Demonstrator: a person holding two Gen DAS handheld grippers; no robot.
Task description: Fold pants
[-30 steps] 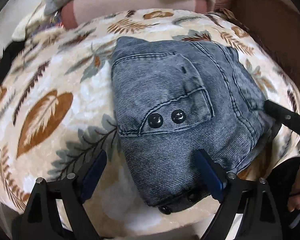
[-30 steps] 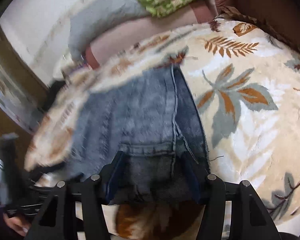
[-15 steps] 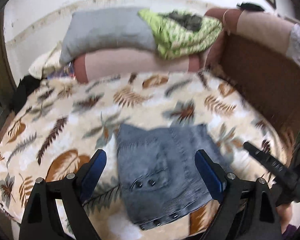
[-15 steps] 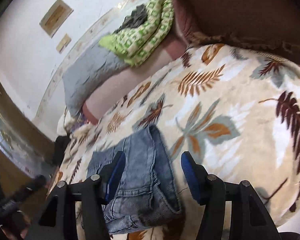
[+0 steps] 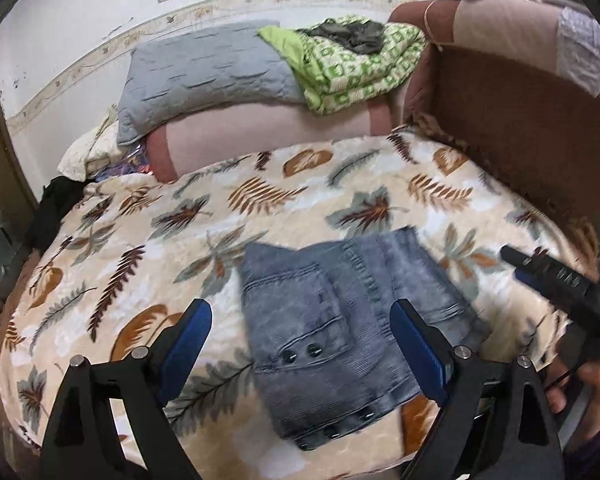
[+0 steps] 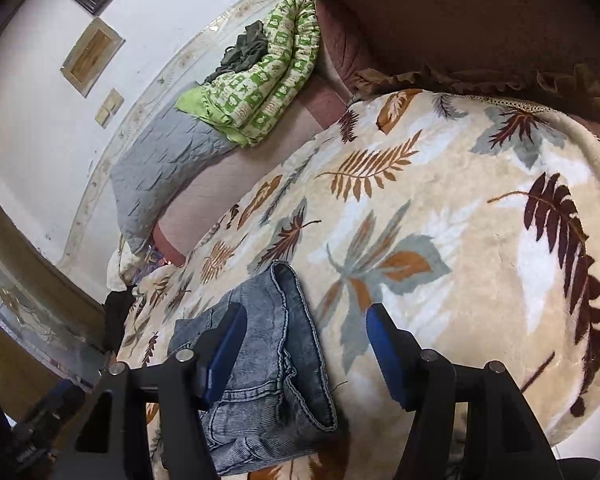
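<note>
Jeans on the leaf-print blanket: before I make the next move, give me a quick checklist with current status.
1. Folded jeans lie flat on the blanket: ok.
2. Left hand-held gripper open, nothing pinched: ok.
3. Right hand-held gripper clear of the denim: ok; its jaws are opening, pads not pressing the cloth.
4. Fold edges square: not ok; the bundle sits skewed, and the near edge in the right wrist view looks bunched.
5. Layers underneath aligned: cannot tell.
6. Green quilt and grey pillow away from the jeans: ok.
</note>
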